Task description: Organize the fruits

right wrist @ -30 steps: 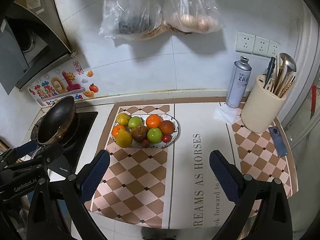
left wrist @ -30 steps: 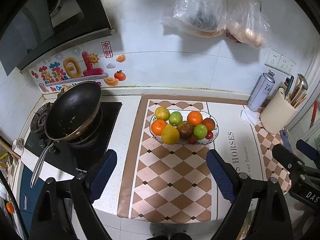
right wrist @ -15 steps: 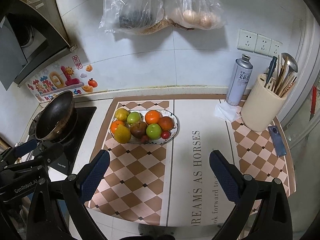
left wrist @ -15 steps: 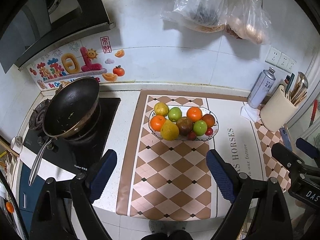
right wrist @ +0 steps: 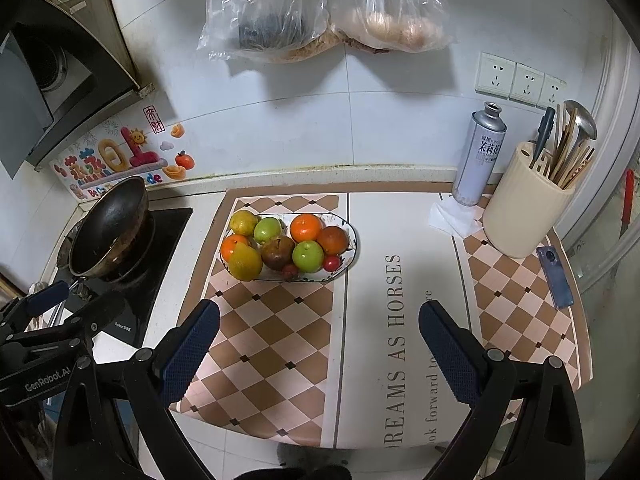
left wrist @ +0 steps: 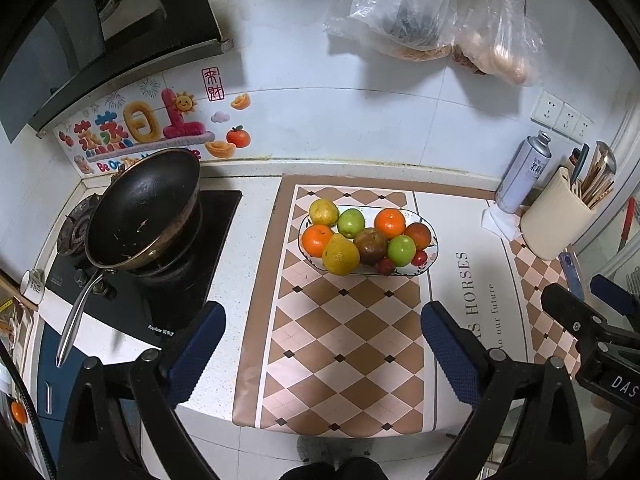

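An oval white fruit plate (left wrist: pixel 430 256) sits on the checked mat at the back of the counter, piled with oranges (left wrist: pixel 390 223), green apples (left wrist: pixel 401 250), a yellow pear (left wrist: pixel 340 256), a brown fruit (left wrist: pixel 371 245) and small red fruits. It also shows in the right wrist view (right wrist: pixel 352 252). My left gripper (left wrist: pixel 322 340) is open and empty, held above the counter's front edge, well short of the plate. My right gripper (right wrist: pixel 319 336) is open and empty too, to the right of the left one.
A black wok (left wrist: pixel 144 208) sits on the gas stove at the left. A spray can (right wrist: pixel 480 156), a cream utensil holder (right wrist: pixel 528 216) and a phone (right wrist: pixel 554 276) stand at the right. Plastic bags (right wrist: pixel 320 12) hang on the tiled wall.
Both grippers have drawn back and up slightly from the counter; the plate looks a little farther away. Both stay open and empty.
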Available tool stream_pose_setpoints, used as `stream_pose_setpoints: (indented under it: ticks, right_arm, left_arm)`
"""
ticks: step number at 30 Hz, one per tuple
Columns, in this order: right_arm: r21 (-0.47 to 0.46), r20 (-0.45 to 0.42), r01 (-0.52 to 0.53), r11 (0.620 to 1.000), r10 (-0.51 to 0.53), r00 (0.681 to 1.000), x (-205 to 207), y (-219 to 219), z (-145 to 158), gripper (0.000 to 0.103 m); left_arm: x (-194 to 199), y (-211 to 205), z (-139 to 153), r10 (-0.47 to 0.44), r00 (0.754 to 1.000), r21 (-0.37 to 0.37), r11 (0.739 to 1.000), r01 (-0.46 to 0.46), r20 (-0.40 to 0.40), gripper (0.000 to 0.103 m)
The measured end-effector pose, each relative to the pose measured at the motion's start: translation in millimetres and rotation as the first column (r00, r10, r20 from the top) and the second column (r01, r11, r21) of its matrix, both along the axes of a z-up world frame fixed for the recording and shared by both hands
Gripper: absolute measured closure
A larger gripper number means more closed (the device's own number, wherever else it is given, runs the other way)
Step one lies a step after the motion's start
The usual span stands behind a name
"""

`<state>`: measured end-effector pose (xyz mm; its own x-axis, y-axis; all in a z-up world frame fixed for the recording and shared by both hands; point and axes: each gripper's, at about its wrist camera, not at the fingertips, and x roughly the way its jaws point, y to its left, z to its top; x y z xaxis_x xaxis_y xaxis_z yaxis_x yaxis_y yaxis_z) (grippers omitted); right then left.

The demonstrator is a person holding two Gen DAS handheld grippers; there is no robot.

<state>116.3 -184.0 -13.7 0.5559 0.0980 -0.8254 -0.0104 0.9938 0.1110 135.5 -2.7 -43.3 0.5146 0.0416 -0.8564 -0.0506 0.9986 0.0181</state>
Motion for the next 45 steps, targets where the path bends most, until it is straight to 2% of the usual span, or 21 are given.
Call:
stream_pose_setpoints:
  ticks: [45]
  right_arm:
    - [0.0,-0.012,-0.019,1.0,0.019,1.0,-7,7,-4,0.001]
  left_arm:
    - [-10,11,4,0.02,1.0,0.008,1.0,-0.021,0.023,0.001]
